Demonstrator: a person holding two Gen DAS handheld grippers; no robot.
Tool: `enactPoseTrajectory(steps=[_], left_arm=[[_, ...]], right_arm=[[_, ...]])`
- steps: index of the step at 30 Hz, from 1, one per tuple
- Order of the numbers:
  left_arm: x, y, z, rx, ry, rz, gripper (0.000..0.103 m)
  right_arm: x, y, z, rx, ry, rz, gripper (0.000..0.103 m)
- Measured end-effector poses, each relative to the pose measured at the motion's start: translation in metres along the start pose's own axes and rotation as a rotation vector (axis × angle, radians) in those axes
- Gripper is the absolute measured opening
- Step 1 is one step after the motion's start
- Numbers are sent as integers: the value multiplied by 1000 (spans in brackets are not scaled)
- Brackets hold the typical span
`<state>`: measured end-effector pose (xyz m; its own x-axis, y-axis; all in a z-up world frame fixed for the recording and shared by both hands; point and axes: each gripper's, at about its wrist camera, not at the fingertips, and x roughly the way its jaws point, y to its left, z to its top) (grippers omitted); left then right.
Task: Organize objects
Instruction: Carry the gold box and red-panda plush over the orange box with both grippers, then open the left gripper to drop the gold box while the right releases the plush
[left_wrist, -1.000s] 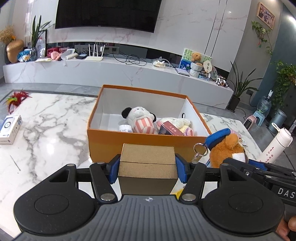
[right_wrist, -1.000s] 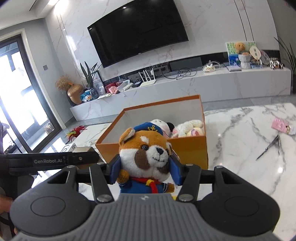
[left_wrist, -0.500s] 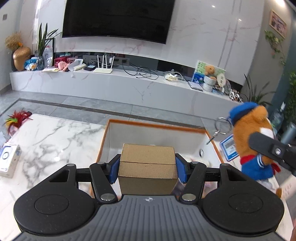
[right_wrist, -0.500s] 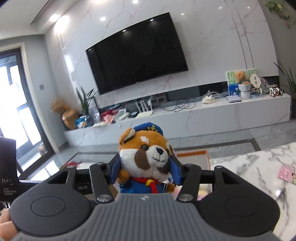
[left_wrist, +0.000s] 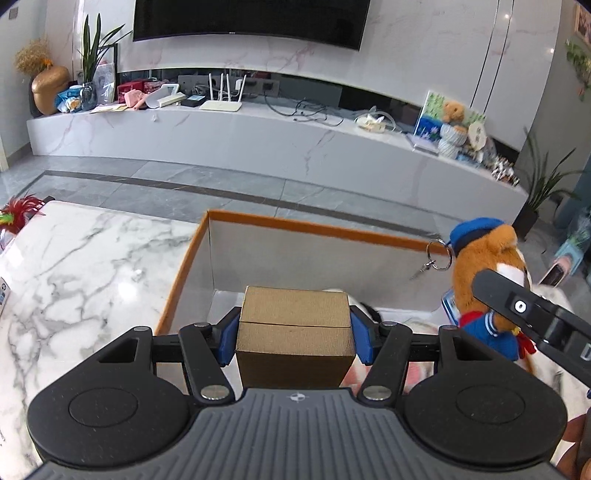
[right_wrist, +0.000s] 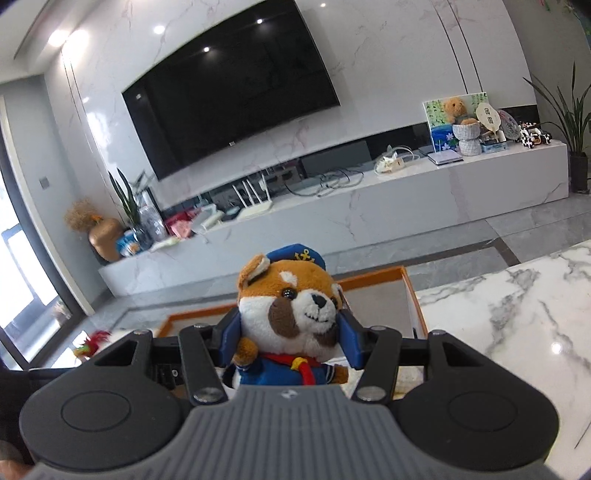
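My left gripper (left_wrist: 294, 338) is shut on a small brown cardboard box (left_wrist: 294, 317) and holds it over the open orange storage box (left_wrist: 314, 226). My right gripper (right_wrist: 288, 334) is shut on a plush dog in a blue sailor cap (right_wrist: 291, 306), its pads pressing the toy's cheeks. In the left wrist view that plush dog (left_wrist: 487, 269) hangs over the orange box's right side, a metal key ring dangling from its cap. The orange box's rim (right_wrist: 373, 278) shows just behind the toy in the right wrist view. Soft toys lie inside the box, mostly hidden beneath the grippers.
The orange box stands on a white marble table (left_wrist: 92, 266). A red feather toy (left_wrist: 18, 210) lies at the table's far left edge. Beyond the table are grey floor tiles and a long marble TV console (left_wrist: 258, 133) with clutter.
Both grippers have moved forward from the near side of the orange box to above its opening, each keeping its load. The plush dog has come over the box's right side.
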<state>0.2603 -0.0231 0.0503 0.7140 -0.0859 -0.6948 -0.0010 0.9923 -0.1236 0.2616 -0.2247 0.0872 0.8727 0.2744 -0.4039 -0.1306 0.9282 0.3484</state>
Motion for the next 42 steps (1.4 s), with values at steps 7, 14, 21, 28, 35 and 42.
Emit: enactPoseTrajectory(steps=[7,14,21,28,35,42], left_arm=[[12,-6,-8,25,44,34,69],[25,-4,-9,13,80,65,69],[30,1,-10,13,108,92,69],[32,1,-12,19,123,102,69],[34,1,-13,26,128,113,69],[35,2,-13,21,135,109,69]], right_arm=[[30,8,-12,-79,89,-63,57],[42,14,-24,-104,145,-103,58],[42,24,-33,-182,158,-139,59],[41,24,-37,-214,189,-153,61],[38,26,-37,-226,206,-163,61],[34,26,-37,-233,177,-203,80]])
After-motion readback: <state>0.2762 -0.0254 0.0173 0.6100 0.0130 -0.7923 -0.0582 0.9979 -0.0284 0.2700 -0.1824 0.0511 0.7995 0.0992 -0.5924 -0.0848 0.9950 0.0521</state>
